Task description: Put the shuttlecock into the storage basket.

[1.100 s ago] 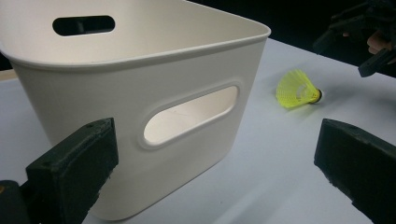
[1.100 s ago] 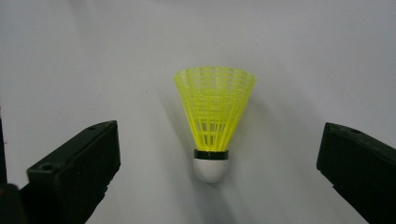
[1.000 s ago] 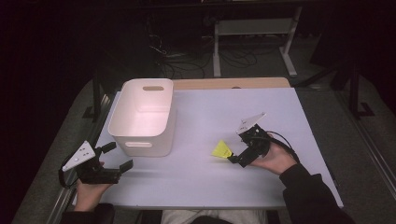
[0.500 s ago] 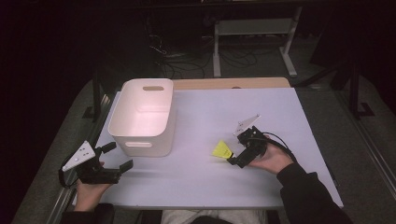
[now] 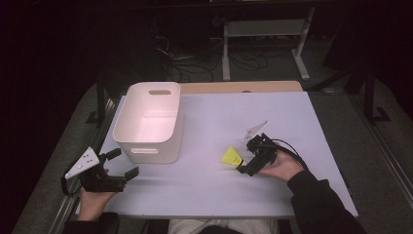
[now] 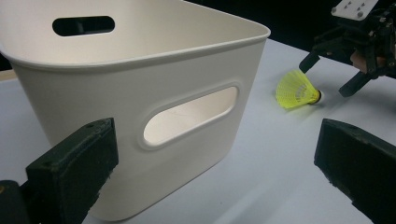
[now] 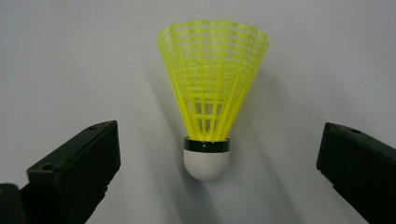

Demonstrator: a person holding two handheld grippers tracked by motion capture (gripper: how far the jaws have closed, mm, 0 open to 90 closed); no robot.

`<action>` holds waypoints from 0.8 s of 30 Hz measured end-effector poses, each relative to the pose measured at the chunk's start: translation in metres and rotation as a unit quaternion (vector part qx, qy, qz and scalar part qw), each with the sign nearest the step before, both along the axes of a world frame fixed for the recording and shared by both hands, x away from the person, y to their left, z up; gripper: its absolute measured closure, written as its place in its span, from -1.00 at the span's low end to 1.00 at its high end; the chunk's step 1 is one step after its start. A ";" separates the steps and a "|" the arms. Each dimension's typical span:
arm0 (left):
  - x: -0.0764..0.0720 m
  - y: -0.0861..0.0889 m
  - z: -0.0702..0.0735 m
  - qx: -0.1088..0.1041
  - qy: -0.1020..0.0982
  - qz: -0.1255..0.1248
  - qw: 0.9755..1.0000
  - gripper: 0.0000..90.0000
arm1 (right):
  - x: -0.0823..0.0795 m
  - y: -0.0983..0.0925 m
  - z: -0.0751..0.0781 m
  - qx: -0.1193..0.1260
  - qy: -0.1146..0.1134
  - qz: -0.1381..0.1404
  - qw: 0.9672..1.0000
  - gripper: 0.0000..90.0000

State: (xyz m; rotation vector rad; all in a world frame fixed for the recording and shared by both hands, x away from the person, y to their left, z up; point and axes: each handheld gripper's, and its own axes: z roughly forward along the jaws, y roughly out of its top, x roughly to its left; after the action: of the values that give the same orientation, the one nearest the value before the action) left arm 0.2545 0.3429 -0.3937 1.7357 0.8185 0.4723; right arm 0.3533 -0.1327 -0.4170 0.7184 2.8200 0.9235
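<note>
While the left gripper (image 5: 119, 165) just sits wide open and empty at the lower left of the high view, same as a second ago, the white bin (image 5: 148, 122) waits beside it, upper left of centre. Moving right, the yellow shuttlecock (image 5: 231, 157) lies on its side on the table, middle of the frame. The right gripper (image 5: 248, 156) has crept a bit closer, jaws spread wide either side of the cork, holding nothing yet. I'd say the grab is next.
</note>
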 end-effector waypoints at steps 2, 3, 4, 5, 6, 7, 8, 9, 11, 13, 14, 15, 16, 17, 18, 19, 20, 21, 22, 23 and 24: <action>0.000 0.000 0.000 0.000 0.000 0.001 1.000 -1.00 | 0.000 0.001 -0.001 -0.002 0.002 0.000 1.000 -1.00; 0.000 0.000 0.000 -0.001 -0.001 0.001 1.000 -1.00 | 0.001 0.001 -0.002 -0.003 0.001 0.000 1.000 -1.00; 0.000 0.000 0.000 0.000 -0.001 0.001 1.000 -1.00 | 0.001 0.001 -0.002 -0.003 0.002 0.000 1.000 -1.00; 0.000 0.000 0.000 0.000 0.000 0.001 1.000 -1.00 | 0.001 0.001 -0.002 -0.004 0.003 -0.001 1.000 -1.00; 0.000 0.000 0.000 0.000 0.000 0.000 1.000 -1.00 | 0.001 0.001 -0.003 -0.004 0.003 -0.001 1.000 -1.00; 0.000 0.000 0.000 0.000 0.000 0.000 1.000 -1.00 | 0.002 0.001 -0.003 -0.004 0.003 0.000 1.000 -1.00; 0.000 0.000 0.000 0.000 0.000 0.000 1.000 -1.00 | 0.002 0.001 -0.004 -0.005 0.004 0.000 1.000 -1.00; 0.000 0.000 0.000 0.000 0.000 0.000 1.000 -1.00 | 0.002 0.001 -0.004 -0.006 0.004 0.000 1.000 -1.00; 0.000 0.000 0.000 0.000 0.000 0.000 1.000 -1.00 | 0.002 0.001 -0.005 -0.007 0.007 -0.001 1.000 -1.00; 0.000 0.000 0.000 0.001 0.000 0.000 1.000 -1.00 | 0.003 0.001 -0.006 -0.006 0.011 0.003 1.000 -0.92; 0.000 0.000 0.000 0.001 0.000 0.000 1.000 -1.00 | 0.003 0.000 -0.006 -0.003 0.013 0.003 1.000 -0.90; 0.000 0.000 0.000 0.001 0.000 0.000 1.000 -1.00 | 0.003 0.000 -0.007 0.000 0.014 0.005 1.000 -0.87; 0.000 0.000 0.000 0.000 0.000 0.000 1.000 -1.00 | 0.004 -0.001 -0.007 0.000 0.018 0.006 1.000 -0.82; 0.000 0.000 0.000 0.000 0.000 0.000 1.000 -1.00 | 0.004 -0.001 -0.008 0.001 0.019 0.007 1.000 -0.77; 0.000 0.000 0.000 0.000 0.000 0.000 1.000 -1.00 | 0.004 -0.001 -0.008 0.002 0.021 0.009 1.000 -0.73; 0.000 0.000 0.000 0.000 0.000 0.000 1.000 -1.00 | 0.004 -0.002 -0.009 0.002 0.023 0.009 1.000 -0.71; 0.000 0.000 0.000 0.000 0.000 0.000 1.000 -1.00 | 0.004 -0.002 -0.009 0.001 0.027 0.009 1.000 -0.67; 0.000 0.000 0.000 0.000 0.000 0.000 1.000 -1.00 | 0.004 -0.002 -0.009 -0.002 0.030 0.008 1.000 -0.66; 0.000 0.000 0.000 0.000 0.000 0.000 1.000 -1.00 | 0.004 -0.002 -0.010 -0.004 0.030 0.008 1.000 -0.64; 0.000 0.000 0.000 0.000 0.000 0.000 1.000 -1.00 | 0.004 -0.002 -0.010 -0.004 0.033 0.008 0.999 -0.58; 0.000 0.000 0.000 0.000 0.000 0.000 1.000 -1.00 | 0.004 -0.002 -0.010 -0.006 0.036 0.007 0.999 -0.53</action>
State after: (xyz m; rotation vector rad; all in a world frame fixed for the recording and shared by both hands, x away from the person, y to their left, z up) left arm 0.2544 0.3429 -0.3937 1.7350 0.8182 0.4724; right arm 0.3573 -0.1350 -0.4269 0.7453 2.8934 0.8998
